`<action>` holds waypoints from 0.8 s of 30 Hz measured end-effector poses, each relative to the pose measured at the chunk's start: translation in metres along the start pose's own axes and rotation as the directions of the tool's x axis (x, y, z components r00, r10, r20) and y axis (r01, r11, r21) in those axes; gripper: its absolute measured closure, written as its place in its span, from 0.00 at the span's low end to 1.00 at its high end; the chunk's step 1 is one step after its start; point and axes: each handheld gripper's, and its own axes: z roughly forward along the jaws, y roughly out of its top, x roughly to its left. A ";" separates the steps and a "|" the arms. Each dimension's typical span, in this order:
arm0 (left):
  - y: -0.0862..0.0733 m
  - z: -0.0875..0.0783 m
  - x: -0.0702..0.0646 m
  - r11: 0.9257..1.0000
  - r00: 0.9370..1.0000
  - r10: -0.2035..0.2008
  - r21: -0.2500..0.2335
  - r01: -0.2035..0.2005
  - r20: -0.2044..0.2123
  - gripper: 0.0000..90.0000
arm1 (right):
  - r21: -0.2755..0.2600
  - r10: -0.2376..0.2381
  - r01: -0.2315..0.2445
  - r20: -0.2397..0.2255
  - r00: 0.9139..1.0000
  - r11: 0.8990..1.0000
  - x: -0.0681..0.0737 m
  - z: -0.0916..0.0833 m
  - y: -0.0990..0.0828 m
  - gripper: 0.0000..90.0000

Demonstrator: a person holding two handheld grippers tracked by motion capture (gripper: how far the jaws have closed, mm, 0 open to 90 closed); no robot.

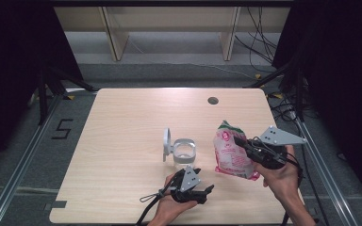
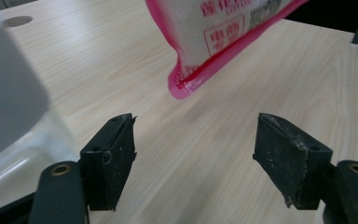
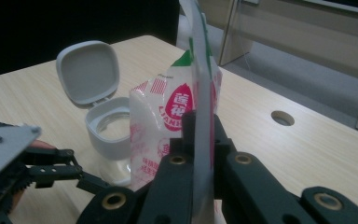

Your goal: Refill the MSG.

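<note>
Clamped in the right gripper (image 3: 200,154): a crinkly pink-and-white plastic pouch (image 1: 233,151), lifted clear of the wooden table (image 1: 122,117). Just left of it, left gripper (image 2: 193,154) released, jaws wide apart. Beyond, clear square jar (image 1: 185,151), grey hinged lid (image 3: 89,71) already flipped open. Likely left: tipping the pouch over the jar.

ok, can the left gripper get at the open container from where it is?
Probably yes. The left gripper sits just in front of the container, jaws open and empty, bare table between. The right gripper holds the pink bag off to the side, lifted.
</note>
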 end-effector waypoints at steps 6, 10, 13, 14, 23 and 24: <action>0.012 0.011 -0.001 0.999 0.999 -0.029 -0.041 0.028 -0.027 0.32 | -0.022 -0.016 0.016 -0.007 1.000 1.000 0.004 -0.007 0.011 1.00; 0.015 0.017 -0.005 0.999 1.000 -0.018 -0.043 0.018 -0.014 0.31 | -0.025 -0.036 0.036 -0.028 0.999 0.999 0.007 -0.012 0.018 1.00; 0.014 0.022 -0.007 0.998 0.999 -0.039 -0.053 0.037 -0.037 0.31 | -0.035 -0.039 0.038 -0.036 0.999 0.999 0.010 -0.014 0.022 1.00; 0.014 0.023 -0.007 0.997 0.999 -0.037 -0.063 0.035 -0.031 0.32 | -0.018 -0.019 0.018 -0.051 0.999 1.000 0.012 -0.015 0.024 1.00; 0.019 0.029 -0.011 0.991 0.995 0.054 -0.115 -0.064 -0.085 0.56 | -0.015 -0.046 0.044 -0.100 0.994 0.999 0.021 -0.007 0.029 1.00; 0.018 0.029 -0.011 0.992 0.995 0.035 -0.115 -0.045 -0.090 0.60 | -0.026 -0.044 0.042 -0.092 0.995 0.999 0.022 -0.004 0.029 1.00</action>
